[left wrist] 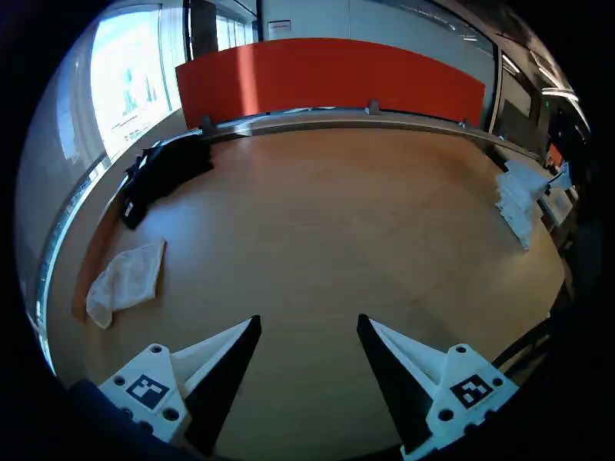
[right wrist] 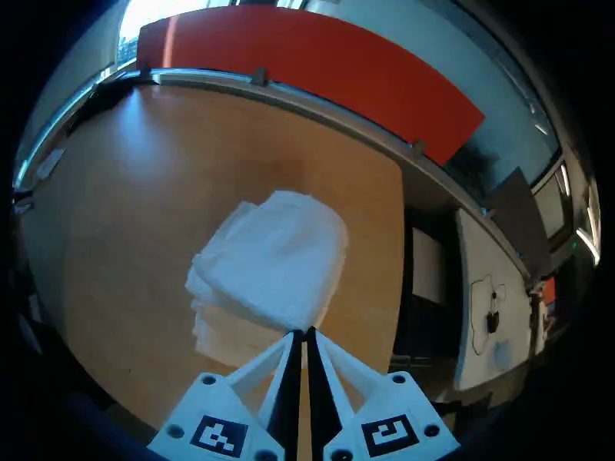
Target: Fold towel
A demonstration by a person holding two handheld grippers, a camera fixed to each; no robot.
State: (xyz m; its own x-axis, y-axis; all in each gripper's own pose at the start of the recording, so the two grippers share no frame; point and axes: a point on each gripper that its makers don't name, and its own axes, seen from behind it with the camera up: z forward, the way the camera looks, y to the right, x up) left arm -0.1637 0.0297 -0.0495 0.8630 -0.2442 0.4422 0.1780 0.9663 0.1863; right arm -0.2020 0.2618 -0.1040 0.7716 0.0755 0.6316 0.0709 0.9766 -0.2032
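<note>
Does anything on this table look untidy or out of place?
Yes. A white towel lies crumpled near the left edge of the table in the left gripper view, far from the stack of folded towels at the right edge. A black cloth heap sits at the far left corner.

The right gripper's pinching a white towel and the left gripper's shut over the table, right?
No: the left gripper is open, fingers spread over the table, per the left gripper view. The right gripper does pinch the white towel.
</note>
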